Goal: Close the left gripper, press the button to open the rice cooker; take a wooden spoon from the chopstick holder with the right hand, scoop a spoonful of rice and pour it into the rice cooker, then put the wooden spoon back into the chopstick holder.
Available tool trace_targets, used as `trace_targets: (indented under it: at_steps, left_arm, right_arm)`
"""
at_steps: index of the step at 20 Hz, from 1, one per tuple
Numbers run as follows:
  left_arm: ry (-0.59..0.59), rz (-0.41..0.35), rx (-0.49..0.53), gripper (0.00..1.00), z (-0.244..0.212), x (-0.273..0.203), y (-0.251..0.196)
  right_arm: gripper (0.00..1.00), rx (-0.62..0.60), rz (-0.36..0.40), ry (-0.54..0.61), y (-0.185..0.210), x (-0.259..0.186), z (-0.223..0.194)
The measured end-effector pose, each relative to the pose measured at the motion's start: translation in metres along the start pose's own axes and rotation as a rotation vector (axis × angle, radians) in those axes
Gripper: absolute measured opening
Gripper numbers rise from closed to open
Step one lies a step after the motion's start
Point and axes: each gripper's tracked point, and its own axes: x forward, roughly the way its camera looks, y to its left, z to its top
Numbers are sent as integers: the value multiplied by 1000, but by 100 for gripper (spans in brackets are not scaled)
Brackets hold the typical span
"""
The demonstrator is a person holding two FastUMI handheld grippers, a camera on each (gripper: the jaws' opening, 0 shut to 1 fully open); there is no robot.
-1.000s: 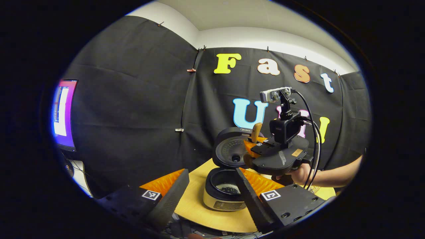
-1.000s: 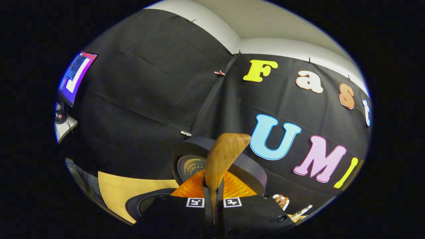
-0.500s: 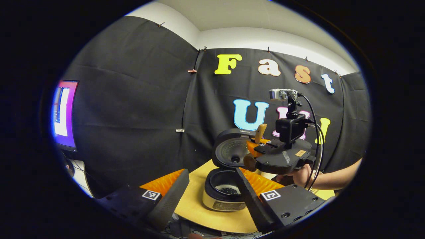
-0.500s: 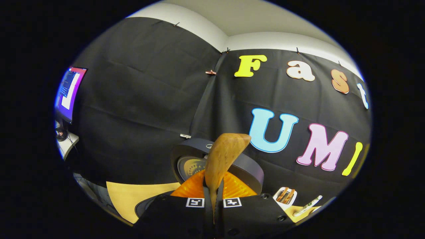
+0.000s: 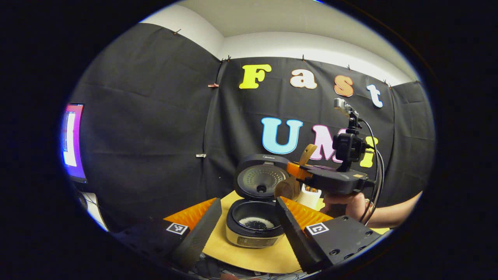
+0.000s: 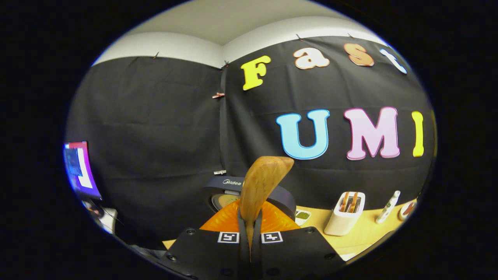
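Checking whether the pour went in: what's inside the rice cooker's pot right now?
In the left gripper view the open rice cooker holds a pale ring of rice at the pot's bottom, with a dark patch in its middle. The near wall hides the rest.

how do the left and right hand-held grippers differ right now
The left hand-held gripper stands open and empty, its fingers spread either side of the open grey rice cooker. The right hand-held gripper is shut on the light brown wooden spoon, whose handle sticks up between its fingers. In the left gripper view the right one is held level above the table, near the cooker's raised lid. Both point toward the cooker.
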Motion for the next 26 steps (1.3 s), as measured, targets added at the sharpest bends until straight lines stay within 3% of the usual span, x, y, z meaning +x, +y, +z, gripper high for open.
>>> trace_targets:
  at_steps: [5,12,17,26]
  left_arm:
    - [-7,-78,-40,94,2,6,-44]
    - [-23,-143,-10,94,5,33,-116]
    - [-23,-182,23,94,2,40,-171]
    - [12,-195,55,94,-9,29,-226]
  right_arm:
    - [6,204,-102,15,-76,-55,28]
    - [6,314,-391,-16,-253,-166,41]
    - [6,354,-550,-27,-356,-229,26]
    - [6,367,-714,-14,-468,-276,-13]
